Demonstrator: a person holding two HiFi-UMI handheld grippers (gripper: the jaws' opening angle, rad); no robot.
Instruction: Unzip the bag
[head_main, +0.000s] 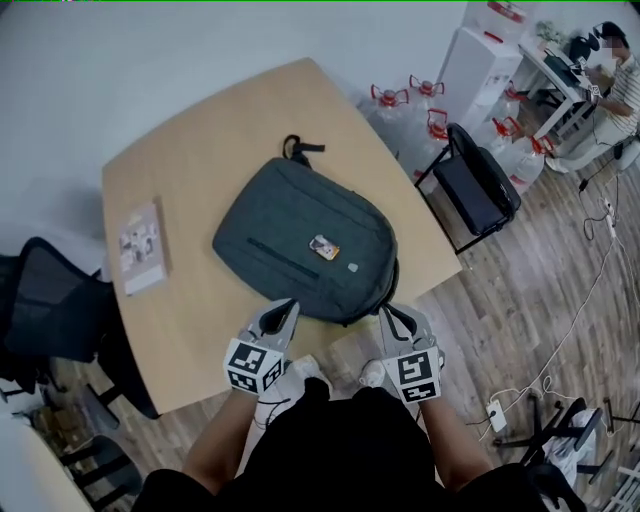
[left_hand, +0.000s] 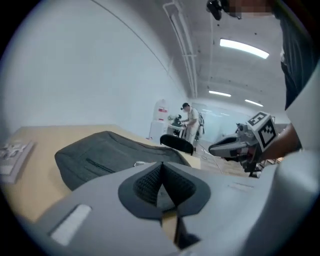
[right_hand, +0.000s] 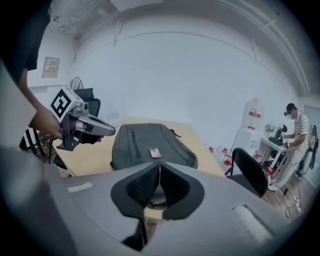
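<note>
Well, the bag (head_main: 305, 240) lies flat on the bench (head_main: 190, 160), front face up. Its carry handle (head_main: 297, 150) points away from me and its bottom end sits close to the near edge. A small tag (head_main: 324, 246) rests on the front panel, and the line of a front pocket zip (head_main: 283, 255) runs beside it. That zip looks closed, and I see no gap along the main seam, so I judge the unzipping has not started. I cannot make out a zip pull in any view, since it is too small or tucked out of sight.

My left tongs (head_main: 284, 308) hover just off the bag's near left corner, pressed together with nothing between them. My right tongs (head_main: 390, 313) hover by the near right corner, tips likewise meeting on nothing. Neither seems to touch the fabric.

So the whole job is left, as I judge it: find the pull, pinch it, steady the bag with the other tongs and draw the slider along.

Further out, a booklet (head_main: 141, 247) lies on the bench's left side, well apart from the bag. Off the bench stand a black chair (head_main: 478, 180) and water jugs (head_main: 392, 97), and a person (head_main: 615, 75) is at a far desk.
</note>
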